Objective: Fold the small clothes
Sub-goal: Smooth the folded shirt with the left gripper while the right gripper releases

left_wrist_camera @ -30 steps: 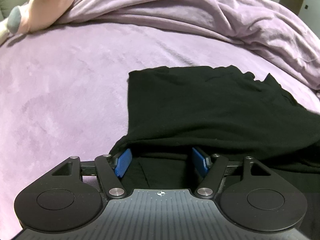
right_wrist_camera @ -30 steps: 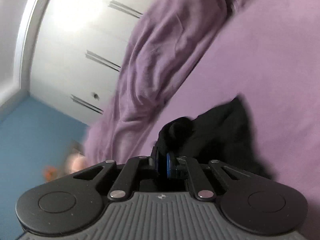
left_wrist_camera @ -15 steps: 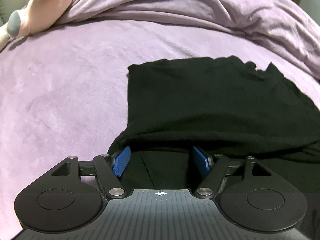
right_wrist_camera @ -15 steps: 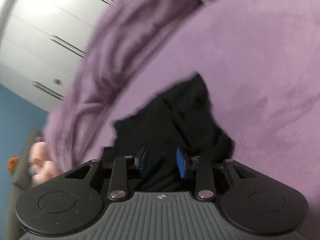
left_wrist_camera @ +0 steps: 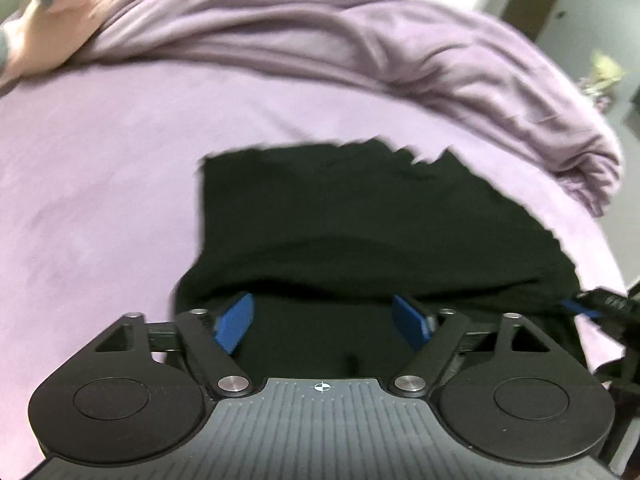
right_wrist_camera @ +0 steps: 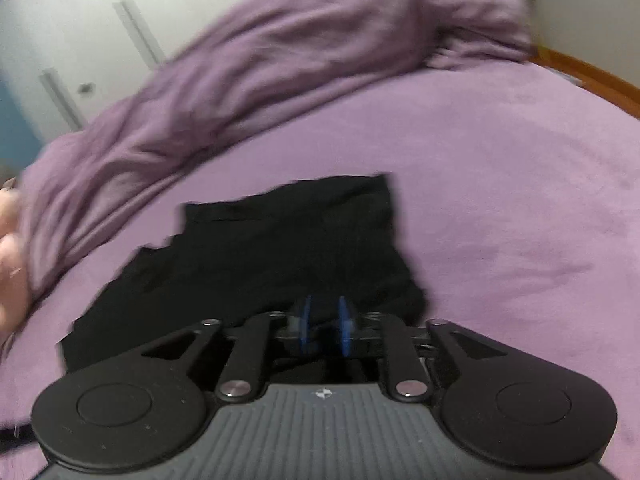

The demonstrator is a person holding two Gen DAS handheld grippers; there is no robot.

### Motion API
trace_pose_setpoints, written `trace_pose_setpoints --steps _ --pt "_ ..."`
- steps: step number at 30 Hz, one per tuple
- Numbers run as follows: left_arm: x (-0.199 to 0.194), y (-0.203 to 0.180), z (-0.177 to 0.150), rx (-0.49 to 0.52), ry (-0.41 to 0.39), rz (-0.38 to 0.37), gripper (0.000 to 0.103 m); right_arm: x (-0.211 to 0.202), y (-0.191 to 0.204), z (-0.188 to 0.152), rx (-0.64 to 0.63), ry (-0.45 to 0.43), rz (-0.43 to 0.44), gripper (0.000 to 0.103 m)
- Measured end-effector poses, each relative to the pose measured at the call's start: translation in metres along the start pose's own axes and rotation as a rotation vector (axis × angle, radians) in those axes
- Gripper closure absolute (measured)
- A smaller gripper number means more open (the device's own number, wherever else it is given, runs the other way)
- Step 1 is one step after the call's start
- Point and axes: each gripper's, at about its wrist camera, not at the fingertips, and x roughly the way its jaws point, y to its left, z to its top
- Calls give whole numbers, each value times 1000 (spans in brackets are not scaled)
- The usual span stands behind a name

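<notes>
Purple all over: looking at a purple bed cover (left_wrist_camera: 100, 200) with a rumpled blanket (left_wrist_camera: 360, 40) bunched along the far edge. Starting at the far left corner, can just make out a blurry pink plush toy (left_wrist_camera: 52, 12).

Moving right, found the left gripper (left_wrist_camera: 324, 316) at the near edge of the black garment (left_wrist_camera: 360, 220), parked roughly mid-bed, flat and doubled over, soft fold nearest the camera. Been opening those jaws just now. Spread wide at this point, released, with the fold's lip draped just above the 2 blue pads (left_wrist_camera: 236, 322) and nothing pinched. Seeing more bed around the cloth than a second ago, so reading that as backing off after laying 1 fold down.

Further right, spotted the right gripper (right_wrist_camera: 325, 326) at the garment's other near corner. Swung round from staring at the white wardrobe (right_wrist_camera: 80, 40) to facing the cloth squarely. Opened up, then just been closing again, down to a slim gap. Black on black in there, so can't tell whether any cloth is caught.

Guessing 1 fold done and hands resetting for the next. Far edge looking ragged, maybe worth a tidy.
</notes>
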Motion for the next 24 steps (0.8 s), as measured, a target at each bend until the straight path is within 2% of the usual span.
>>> trace_pose_setpoints --steps 1,3,5,6,8,10,13,15,16,17,19,21,24 --pt "9 -4 2 17 -10 19 15 1 6 -3 -22 10 24 80" --pt "33 -5 6 16 2 95 16 10 15 -8 -83 40 15 80" --pt "60 4 7 -19 100 165 19 23 13 -14 -141 72 -31 83" --pt "69 9 6 -36 132 188 18 23 8 -15 -143 61 -21 85" --pt "67 14 3 -34 93 198 17 17 -1 -11 -145 56 -16 94" --pt "65 11 1 6 97 224 17 14 -10 -8 -150 48 -52 103" --pt "56 14 -3 29 105 235 17 -3 -26 -3 -87 54 -61 103" --pt "43 19 -10 39 103 252 20 -19 -20 -6 -129 34 -145 101" --pt "37 20 -13 45 99 252 20 -28 -18 -8 -153 24 -208 92" --pt "28 21 -17 52 97 251 18 -41 -19 -11 -161 22 -220 90" --pt "12 27 -29 66 116 289 18 -65 -26 -21 -148 48 -124 89" --pt "-10 34 -44 80 126 284 18 -90 -31 -36 -168 108 -39 87" --pt "-51 44 -75 81 142 248 18 -127 -38 -63 -216 199 -2 87"
